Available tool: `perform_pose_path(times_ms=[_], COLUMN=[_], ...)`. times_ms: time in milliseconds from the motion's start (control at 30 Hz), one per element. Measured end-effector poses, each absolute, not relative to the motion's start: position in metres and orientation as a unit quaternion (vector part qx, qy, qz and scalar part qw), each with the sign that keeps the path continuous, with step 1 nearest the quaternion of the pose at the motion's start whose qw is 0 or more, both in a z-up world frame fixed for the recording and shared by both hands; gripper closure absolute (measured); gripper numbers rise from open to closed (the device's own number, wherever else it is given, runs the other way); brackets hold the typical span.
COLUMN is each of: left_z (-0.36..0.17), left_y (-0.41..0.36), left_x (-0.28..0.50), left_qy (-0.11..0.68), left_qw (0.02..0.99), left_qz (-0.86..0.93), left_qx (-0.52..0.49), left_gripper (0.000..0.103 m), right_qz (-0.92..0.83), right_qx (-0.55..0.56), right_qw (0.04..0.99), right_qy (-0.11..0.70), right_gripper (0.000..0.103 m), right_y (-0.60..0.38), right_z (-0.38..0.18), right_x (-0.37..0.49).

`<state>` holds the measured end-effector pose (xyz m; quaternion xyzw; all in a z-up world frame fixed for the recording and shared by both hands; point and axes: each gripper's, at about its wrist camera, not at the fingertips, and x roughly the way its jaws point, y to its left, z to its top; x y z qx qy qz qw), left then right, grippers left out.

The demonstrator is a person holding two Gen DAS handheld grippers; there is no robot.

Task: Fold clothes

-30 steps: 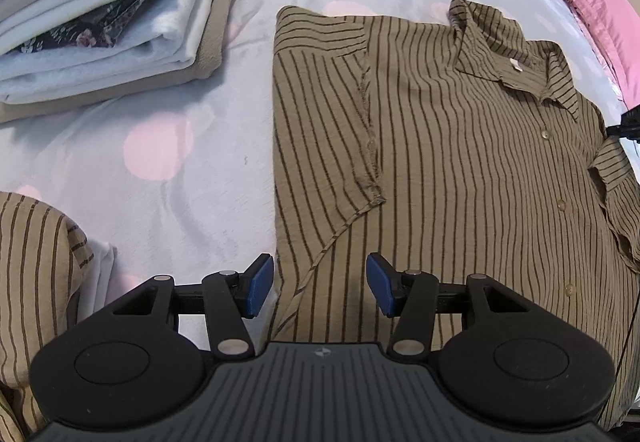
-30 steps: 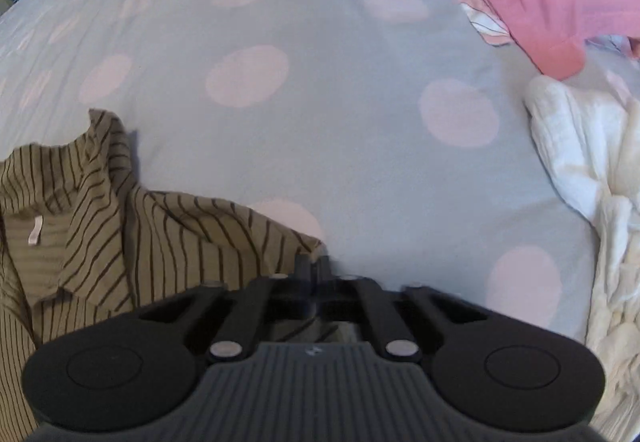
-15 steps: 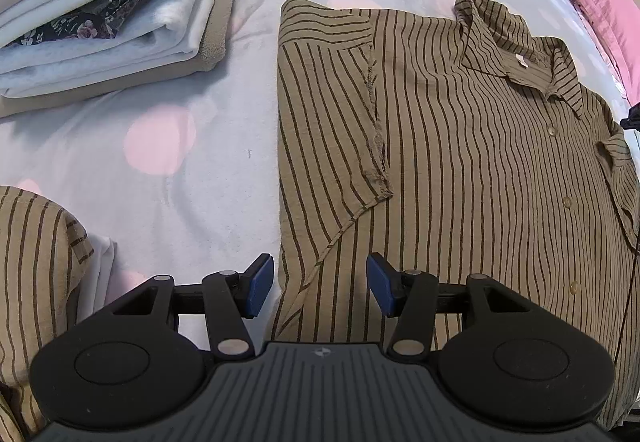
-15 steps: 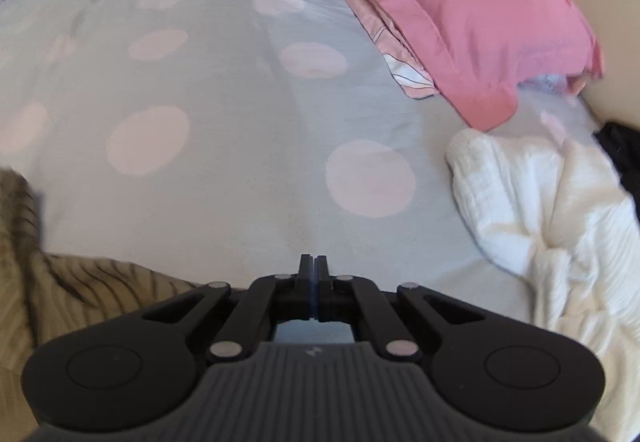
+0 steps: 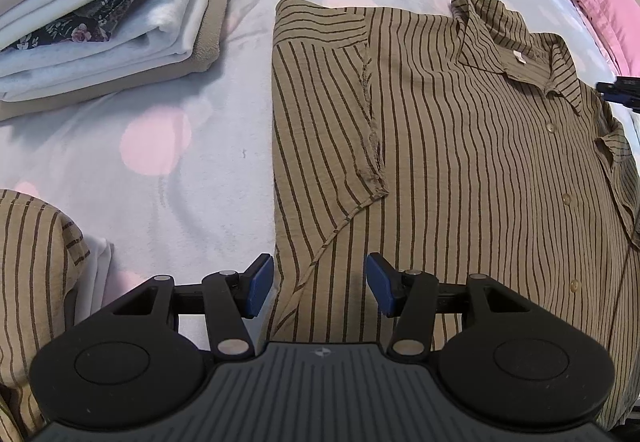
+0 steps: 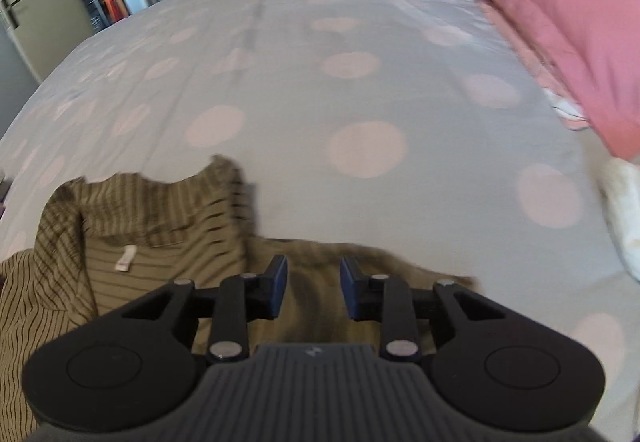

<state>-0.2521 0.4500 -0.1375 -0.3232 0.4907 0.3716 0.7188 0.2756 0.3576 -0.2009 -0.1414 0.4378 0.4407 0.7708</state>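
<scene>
The striped shirt [image 5: 460,169] lies flat on the bed [image 5: 208,177]. The left gripper [image 5: 320,284] hangs open, empty, above its hem, beside folded clothes [image 5: 100,13]. The right gripper [image 6: 313,288], its jaws just opening and empty, shows the pillow [image 6: 552,21].

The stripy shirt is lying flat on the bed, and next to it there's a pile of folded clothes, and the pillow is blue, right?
Almost. The pillow is pink, not blue, as the right wrist view shows. The stripy shirt does lie flat on the bed, with the pile of folded clothes beside it.
</scene>
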Motion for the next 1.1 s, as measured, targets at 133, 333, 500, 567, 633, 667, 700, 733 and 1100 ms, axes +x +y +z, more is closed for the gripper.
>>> perform_pose_path(times_ms=[133,333,500,567,633,667,700,733,1100], left_z=[-0.137,-0.140,-0.139,-0.138,-0.138,-0.138,-0.137,-0.137,-0.136], left_y=[0.452,0.453,0.452,0.452,0.453,0.453,0.453,0.453,0.453], left_x=[-0.254,-0.256,-0.257,-0.258,-0.259,-0.259,-0.259,-0.260,-0.258], left_qy=[0.489,0.491,0.489,0.487,0.487,0.486,0.486,0.485,0.485], left_qw=[0.720,0.717,0.718,0.719,0.719,0.719,0.719,0.719,0.723], left_qz=[0.370,0.369,0.368,0.368,0.368,0.369,0.369,0.369,0.364], left_qx=[-0.325,-0.329,-0.331,-0.332,-0.332,-0.333,-0.333,-0.334,-0.332], left_gripper=[0.054,0.054,0.054,0.054,0.054,0.054,0.054,0.054,0.054], right_qz=[0.443,0.451,0.457,0.447,0.429,0.423,0.421,0.419,0.465], right_qx=[-0.099,-0.048,-0.076,-0.103,-0.128,-0.136,-0.141,-0.142,-0.048], right_qw=[0.764,0.762,0.753,0.758,0.766,0.768,0.770,0.772,0.736], right_qy=[0.458,0.462,0.467,0.463,0.461,0.461,0.458,0.456,0.489], right_gripper=[0.079,0.062,0.062,0.062,0.062,0.069,0.089,0.094,0.100], right_y=[0.375,0.390,0.413,0.423,0.431,0.433,0.434,0.435,0.449], right_z=[-0.209,-0.201,-0.206,-0.213,-0.223,-0.228,-0.231,-0.233,-0.220], right_x=[0.265,0.259,0.238,0.227,0.220,0.218,0.216,0.215,0.221])
